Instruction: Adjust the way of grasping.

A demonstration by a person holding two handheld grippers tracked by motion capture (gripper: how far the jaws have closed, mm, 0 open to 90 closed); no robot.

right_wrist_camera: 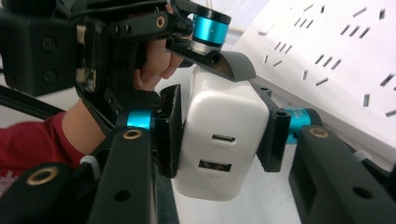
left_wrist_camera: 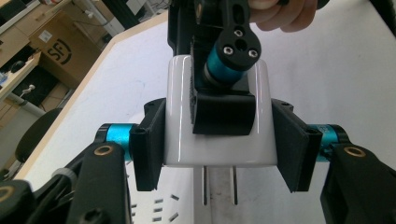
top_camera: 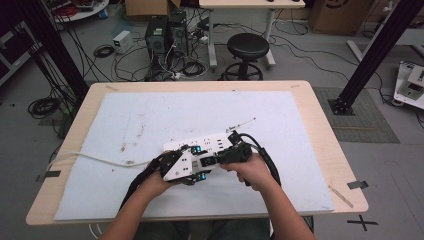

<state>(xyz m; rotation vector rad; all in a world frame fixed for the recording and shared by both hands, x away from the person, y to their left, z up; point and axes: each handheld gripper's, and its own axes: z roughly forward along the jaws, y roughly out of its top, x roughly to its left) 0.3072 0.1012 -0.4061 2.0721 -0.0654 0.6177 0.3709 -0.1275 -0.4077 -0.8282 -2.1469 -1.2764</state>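
1. The room has a grey floor strewn with loose black cables, a round black stool (top_camera: pixel 248 46) behind the surface, computer towers (top_camera: pixel 165 31) next to it, cardboard boxes along the far wall and black frame posts at both sides.
2. The surface (top_camera: pixel 320 120) is a pale wood rectangle with rounded corners, nearly covered by a white felt-like mat (top_camera: pixel 150 120) marked with small brown stains.
3. A long white plastic power strip (top_camera: pixel 212 143) lies flat on the mat near its middle, its face dotted with slot sockets; its white cord (top_camera: pixel 95 159) runs off to the left edge.
4. The left tongs (left_wrist_camera: pixel 219 154), black plastic with teal metal collars and brass-coloured pivots, are clamped on the two flat sides of the charger.
5. The right tongs (right_wrist_camera: pixel 219 135), of the same build, are also clamped on it, from the end with the ports, at right angles to the left pair.
6. The charger (right_wrist_camera: pixel 224 140) is a glossy white rounded block with two metal prongs at one end and two ports at the other. It is held between both tongs just above the power strip, prongs pointing down toward the strip; I cannot tell if they touch it.
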